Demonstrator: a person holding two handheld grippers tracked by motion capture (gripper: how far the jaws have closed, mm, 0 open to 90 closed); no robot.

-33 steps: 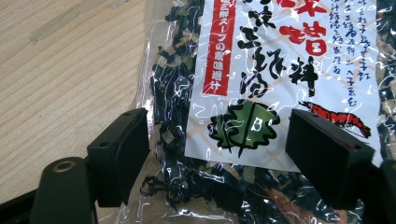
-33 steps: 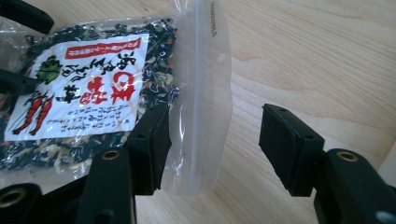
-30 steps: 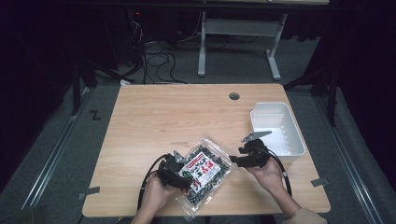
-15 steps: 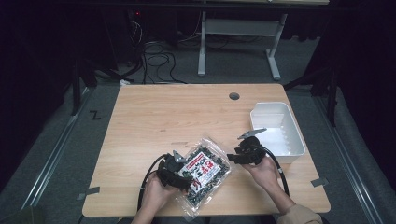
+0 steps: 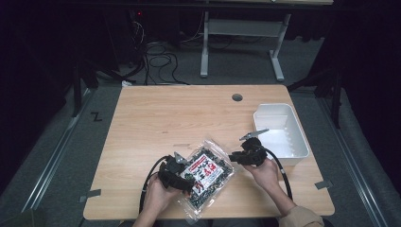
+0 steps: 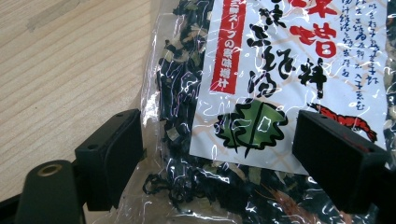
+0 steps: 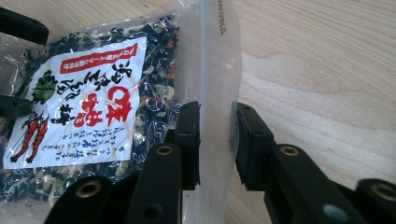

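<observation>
the bag (image 5: 204, 176) of dried seaweed lies flat on the tabletop (image 5: 165, 118), near the front edge, between the two hands. its long side runs slantwise, from the near left up to the far right, with the clear sealed end by the right claw (image 7: 217, 140). that claw has its jaws around this clear edge, a small gap left, not yet pinching. the left claw (image 6: 219, 158) is wide open over the bag's other end. it looks like the grabbing step; next both claws must close. a white bin (image 5: 283, 137) waits nearby.
</observation>
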